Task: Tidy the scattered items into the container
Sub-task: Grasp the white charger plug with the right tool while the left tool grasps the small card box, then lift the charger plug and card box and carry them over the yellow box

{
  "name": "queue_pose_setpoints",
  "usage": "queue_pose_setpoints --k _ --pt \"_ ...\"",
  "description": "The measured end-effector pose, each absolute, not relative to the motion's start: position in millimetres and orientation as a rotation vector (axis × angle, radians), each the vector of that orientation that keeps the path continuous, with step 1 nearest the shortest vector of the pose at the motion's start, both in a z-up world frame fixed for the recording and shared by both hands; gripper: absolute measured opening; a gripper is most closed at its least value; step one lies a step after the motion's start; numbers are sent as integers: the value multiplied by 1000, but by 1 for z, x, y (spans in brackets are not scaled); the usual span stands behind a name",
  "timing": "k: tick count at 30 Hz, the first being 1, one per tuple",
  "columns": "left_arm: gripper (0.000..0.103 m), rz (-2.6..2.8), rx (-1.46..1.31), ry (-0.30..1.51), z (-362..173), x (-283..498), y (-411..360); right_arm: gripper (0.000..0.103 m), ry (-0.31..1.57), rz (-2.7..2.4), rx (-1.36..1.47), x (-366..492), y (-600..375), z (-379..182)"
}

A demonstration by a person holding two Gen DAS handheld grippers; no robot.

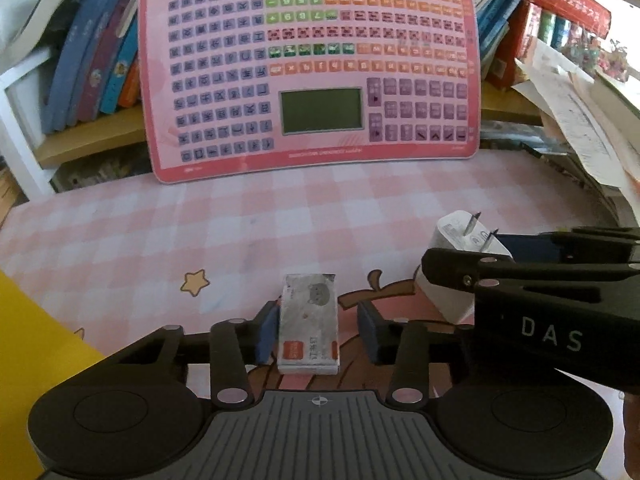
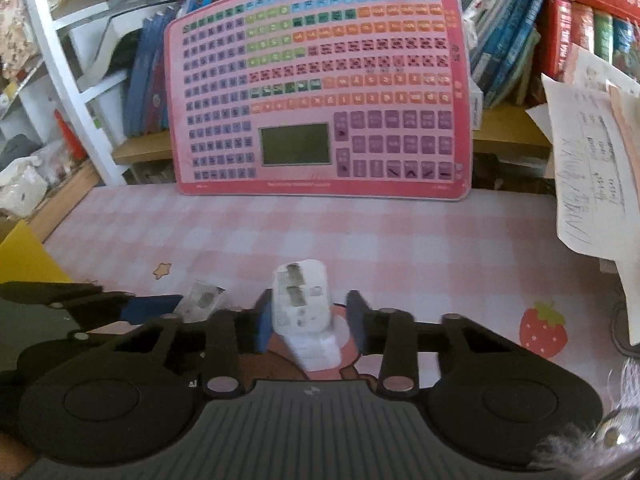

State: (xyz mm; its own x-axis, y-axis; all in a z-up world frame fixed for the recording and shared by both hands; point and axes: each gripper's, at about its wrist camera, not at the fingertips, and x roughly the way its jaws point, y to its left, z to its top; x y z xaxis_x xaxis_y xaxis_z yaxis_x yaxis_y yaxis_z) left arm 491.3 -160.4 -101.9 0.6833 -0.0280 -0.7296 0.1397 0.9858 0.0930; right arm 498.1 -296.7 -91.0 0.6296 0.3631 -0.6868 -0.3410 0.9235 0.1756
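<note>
A small grey box with a cat picture and red label (image 1: pixel 309 322) lies on the pink checked mat between the fingers of my left gripper (image 1: pixel 318 330). The jaws are open around it, with a gap on the right side. A white charger plug (image 2: pixel 302 320) with two metal prongs sits between the fingers of my right gripper (image 2: pixel 310 322), also open around it. The charger (image 1: pixel 466 240) and the right gripper's arm (image 1: pixel 560 300) show at the right of the left wrist view. The grey box shows in the right wrist view (image 2: pixel 204 300). A yellow container edge (image 1: pixel 36 356) is at the left.
A pink learning keyboard pad (image 1: pixel 308 68) leans against bookshelves (image 1: pixel 96 56) at the back. Loose papers (image 2: pixel 592 176) overhang the right side. A strawberry print (image 2: pixel 543 330) and star print (image 1: pixel 195 282) mark the mat. The yellow container corner (image 2: pixel 24 256) shows at left.
</note>
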Motion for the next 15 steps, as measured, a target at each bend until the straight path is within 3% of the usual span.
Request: queue_pose_setpoints --k 3,15 --pt "28 -93 129 842 -99 490 -157 25 782 402 12 496 -296 -89" --pt "28 -151 -12 798 -47 417 -153 25 735 377 113 420 -325 -46"
